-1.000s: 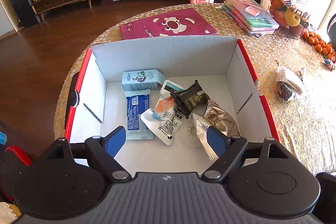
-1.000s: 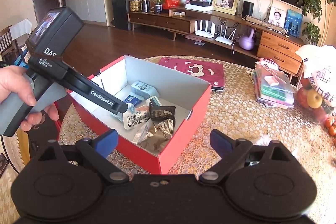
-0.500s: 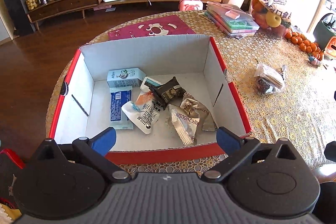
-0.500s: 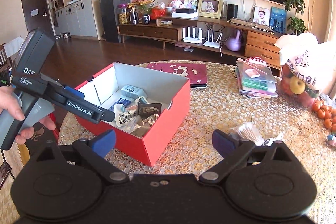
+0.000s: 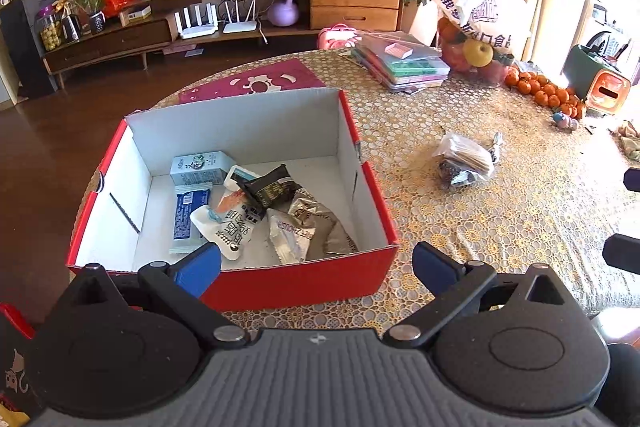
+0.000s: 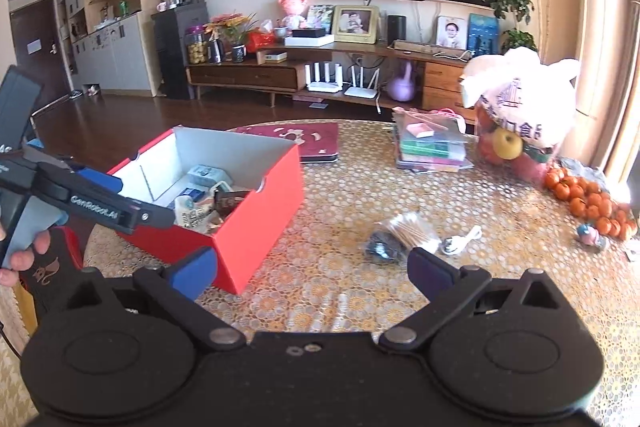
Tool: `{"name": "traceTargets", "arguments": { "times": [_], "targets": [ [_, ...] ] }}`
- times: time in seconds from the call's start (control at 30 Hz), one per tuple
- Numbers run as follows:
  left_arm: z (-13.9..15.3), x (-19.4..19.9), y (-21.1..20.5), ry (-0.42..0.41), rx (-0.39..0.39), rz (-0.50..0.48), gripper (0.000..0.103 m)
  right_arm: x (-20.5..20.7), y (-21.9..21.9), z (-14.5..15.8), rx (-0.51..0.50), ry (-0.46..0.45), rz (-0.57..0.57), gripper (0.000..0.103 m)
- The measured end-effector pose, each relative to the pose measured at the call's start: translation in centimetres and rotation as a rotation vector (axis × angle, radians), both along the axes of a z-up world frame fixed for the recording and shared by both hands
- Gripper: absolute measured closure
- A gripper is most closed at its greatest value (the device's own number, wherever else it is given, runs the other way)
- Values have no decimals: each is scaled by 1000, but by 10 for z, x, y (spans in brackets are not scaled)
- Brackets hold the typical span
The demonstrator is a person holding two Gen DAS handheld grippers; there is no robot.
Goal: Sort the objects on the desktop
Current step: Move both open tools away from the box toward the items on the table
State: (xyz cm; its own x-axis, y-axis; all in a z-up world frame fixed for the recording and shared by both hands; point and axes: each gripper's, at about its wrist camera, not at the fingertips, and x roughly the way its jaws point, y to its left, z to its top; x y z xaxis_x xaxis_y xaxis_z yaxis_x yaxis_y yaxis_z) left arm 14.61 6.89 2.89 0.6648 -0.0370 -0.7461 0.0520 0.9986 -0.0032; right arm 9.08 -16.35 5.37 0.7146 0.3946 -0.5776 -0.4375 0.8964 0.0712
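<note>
Both my grippers have drawn back from the red cardboard box (image 5: 304, 285) since a second ago; then my left gripper (image 5: 316, 269) hung over the box's inside, now it hovers above the near wall, with the lace tablecloth (image 5: 460, 211) showing under its right finger; its jaws stand wide apart and hold nothing; my right gripper (image 6: 312, 273) hovers over the cloth to the right of the box, its jaws likewise spread wide and empty.

Inside the box lie the sorted things: a pale blue carton (image 5: 200, 167) against the far left, a blue sachet (image 5: 190, 215) flat beside it, a white pouch with black lettering (image 5: 228, 227) in the middle, a black snack packet (image 5: 272, 189) overlapping it, and silver foil wrappers (image 5: 308, 231) toward the near right wall.

Out on the cloth, well apart from the box, lies a clear bag of cotton swabs (image 5: 466, 153) resting on a dark packet (image 5: 454, 175), with a white cable (image 6: 460, 241) just beside them; further off sit a stack of plastic folders (image 5: 400, 67), a bag of fruit (image 5: 480, 27) and loose tangerines (image 5: 544, 91); in the right wrist view a hand (image 6: 22, 255) holds my left gripper's handle at the left edge.
</note>
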Motion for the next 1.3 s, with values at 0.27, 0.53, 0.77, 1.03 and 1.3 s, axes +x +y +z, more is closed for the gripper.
{"name": "traceTargets", "arguments": {
  "times": [0.27, 0.53, 0.77, 1.03, 1.3],
  "targets": [
    [8, -14, -39, -59, -31, -83, 1, -2, -32, -3, 2, -20, -61, 1],
    [0, -12, -76, -53, -62, -154, 1, 2, -61, -8, 12, -25, -116, 1],
    [-9, -5, -105, -57, -74, -203, 1, 10, -80, -15, 13, -18, -151, 2],
    [-21, 14, -126, -79, -97, -198, 1, 31, -95, -25, 23, -8, -175, 3],
    [-41, 40, -140, -87, -105, -181, 1, 62, -104, -42, 22, 26, -196, 6]
  ]
}}
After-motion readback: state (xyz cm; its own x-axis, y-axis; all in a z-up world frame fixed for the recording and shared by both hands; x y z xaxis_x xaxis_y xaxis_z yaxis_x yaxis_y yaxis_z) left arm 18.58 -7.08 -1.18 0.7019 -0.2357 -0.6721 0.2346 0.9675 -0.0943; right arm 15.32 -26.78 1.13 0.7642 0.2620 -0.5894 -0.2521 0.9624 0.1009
